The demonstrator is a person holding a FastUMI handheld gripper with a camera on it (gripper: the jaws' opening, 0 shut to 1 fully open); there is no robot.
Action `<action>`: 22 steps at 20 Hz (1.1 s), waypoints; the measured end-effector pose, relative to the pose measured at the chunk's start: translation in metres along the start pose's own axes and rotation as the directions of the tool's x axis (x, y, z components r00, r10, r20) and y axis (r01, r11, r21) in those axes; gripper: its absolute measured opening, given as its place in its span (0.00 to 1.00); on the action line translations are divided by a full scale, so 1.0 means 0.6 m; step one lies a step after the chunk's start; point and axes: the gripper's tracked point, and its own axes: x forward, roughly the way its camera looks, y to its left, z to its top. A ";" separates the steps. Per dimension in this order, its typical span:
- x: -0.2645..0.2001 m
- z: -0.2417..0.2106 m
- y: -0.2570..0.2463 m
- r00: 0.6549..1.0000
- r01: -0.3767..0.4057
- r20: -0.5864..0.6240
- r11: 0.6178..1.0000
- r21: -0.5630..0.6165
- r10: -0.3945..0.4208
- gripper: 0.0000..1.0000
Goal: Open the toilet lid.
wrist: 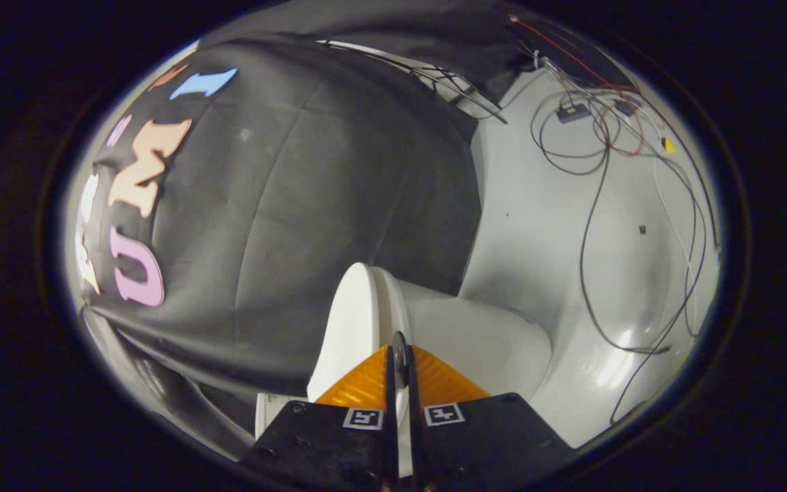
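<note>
The white toilet lid (352, 321) shows as a smooth oval face, seen rolled on its side, with the black cloth wall behind it. The toilet's white bowl body (482, 338) lies on the lid's other side, toward the white floor. My gripper (400, 355) is shut on the lid's thin rim, which runs straight in between the two orange fingers (363, 386). The fingers stand almost together with only that edge between them. How far the lid is raised from the bowl I cannot tell.
Black cloth wall (311, 205) hangs close behind the toilet. The white floor (544, 225) beyond the bowl carries several loose black, red and white cables (591, 205) and a small black box (572, 111). A white box corner (276, 410) sits by the lid.
</note>
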 end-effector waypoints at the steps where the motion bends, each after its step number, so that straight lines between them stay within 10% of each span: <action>1: -0.006 0.004 0.009 1.000 -0.006 0.009 1.000 -0.031 0.007 0.08; 10: -0.049 0.022 0.168 0.999 -0.020 0.034 0.920 -0.391 0.036 0.08; 15: -0.081 -0.007 0.354 0.983 -0.105 0.057 0.795 -0.598 0.173 0.08; 22: -0.105 -0.091 0.497 0.987 0.024 0.123 0.651 -0.759 0.107 0.09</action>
